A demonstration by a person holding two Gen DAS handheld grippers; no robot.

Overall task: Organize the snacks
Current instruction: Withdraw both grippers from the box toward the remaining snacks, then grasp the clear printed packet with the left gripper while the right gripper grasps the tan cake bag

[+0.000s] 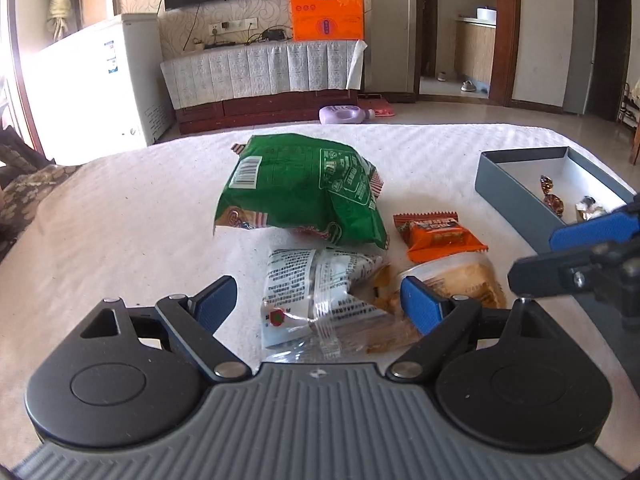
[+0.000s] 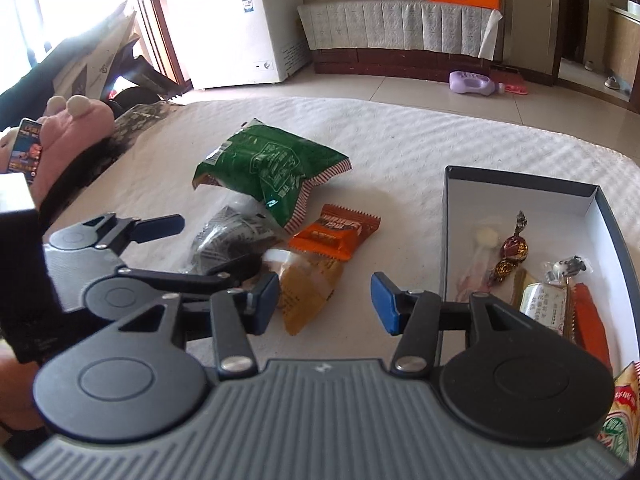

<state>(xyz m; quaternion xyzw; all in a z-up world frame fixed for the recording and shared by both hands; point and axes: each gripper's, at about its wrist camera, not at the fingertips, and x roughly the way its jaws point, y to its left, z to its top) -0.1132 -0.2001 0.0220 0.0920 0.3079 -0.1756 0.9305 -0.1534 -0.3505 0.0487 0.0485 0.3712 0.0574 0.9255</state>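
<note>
Left gripper (image 1: 316,300): jaws spread wide, straddling a clear plastic packet with black print (image 1: 316,304) on the white textured cloth (image 1: 120,220); nothing clamped. Right gripper (image 2: 324,300): jaws wide apart, empty, above the cloth beside a yellow-brown snack pouch (image 2: 308,288). A crumpled green foil snack bag (image 1: 304,188) lies behind the clear packet, with an orange wrapped bar (image 1: 440,236) just right of it. The grey open cardboard box (image 2: 452,216) at right holds wrapped sweets (image 2: 514,248) and small packets
</note>
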